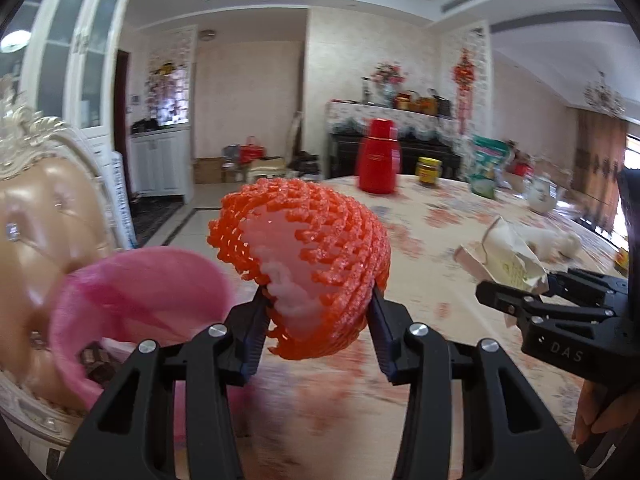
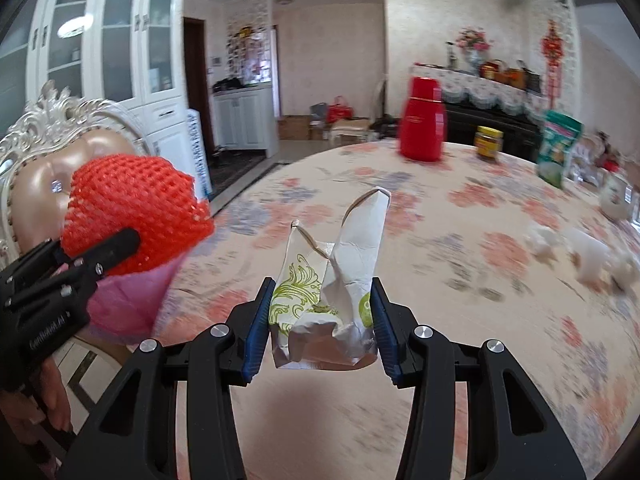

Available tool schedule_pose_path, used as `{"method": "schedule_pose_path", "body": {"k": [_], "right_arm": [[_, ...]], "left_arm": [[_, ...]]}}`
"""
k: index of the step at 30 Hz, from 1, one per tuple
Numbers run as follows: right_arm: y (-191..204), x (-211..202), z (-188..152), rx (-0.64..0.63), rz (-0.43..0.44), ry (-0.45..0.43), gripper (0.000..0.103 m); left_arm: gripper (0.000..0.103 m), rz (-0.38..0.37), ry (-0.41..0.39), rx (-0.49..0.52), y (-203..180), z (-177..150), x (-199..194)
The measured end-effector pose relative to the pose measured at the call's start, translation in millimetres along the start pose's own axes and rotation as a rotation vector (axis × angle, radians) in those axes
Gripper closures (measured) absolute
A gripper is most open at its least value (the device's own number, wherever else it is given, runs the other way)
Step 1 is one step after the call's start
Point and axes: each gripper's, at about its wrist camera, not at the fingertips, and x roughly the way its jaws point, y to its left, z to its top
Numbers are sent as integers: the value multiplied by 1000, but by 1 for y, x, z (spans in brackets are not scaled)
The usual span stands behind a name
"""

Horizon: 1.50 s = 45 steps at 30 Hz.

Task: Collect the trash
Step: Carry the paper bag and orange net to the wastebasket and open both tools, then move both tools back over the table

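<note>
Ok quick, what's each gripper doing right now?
Left gripper: shut on the orange foam net.
Right gripper: shut on the crumpled paper bag.

Left claw (image 1: 318, 320) clamped and tilted down, right claw (image 2: 318, 320) likewise

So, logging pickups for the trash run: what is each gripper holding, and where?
Left gripper: orange foam net, pinched at its lower end. Right gripper: crumpled paper wrapper, gripped by its lower sides.
</note>
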Motion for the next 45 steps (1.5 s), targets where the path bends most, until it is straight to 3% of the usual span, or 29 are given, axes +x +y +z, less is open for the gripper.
{"method": "schedule_pose_path", "body": {"k": [14,25,28,30,36,43,45], "right_arm": [[118,75,45,-183,222,23,58],[168,113,59,-213,345,38,56],[178,117,61,-232,385,35,44],[178,112,61,-229,396,14,38],[156,79,56,-247,350,-40,38],[102,39,45,-202,254,-75,38],[84,26,42,-183,219,-88,38]], "left_arm": [[56,272,41,-90,137,5,16],[47,344,83,-151,195,0,36],[40,369,92,-150,199,-2,36],[32,385,84,-156,199,-3,31],[27,388,38,-152,191,-1,12],[23,336,5,-124,156,5,0],[18,314,-4,-111,139,7,-2]]}}
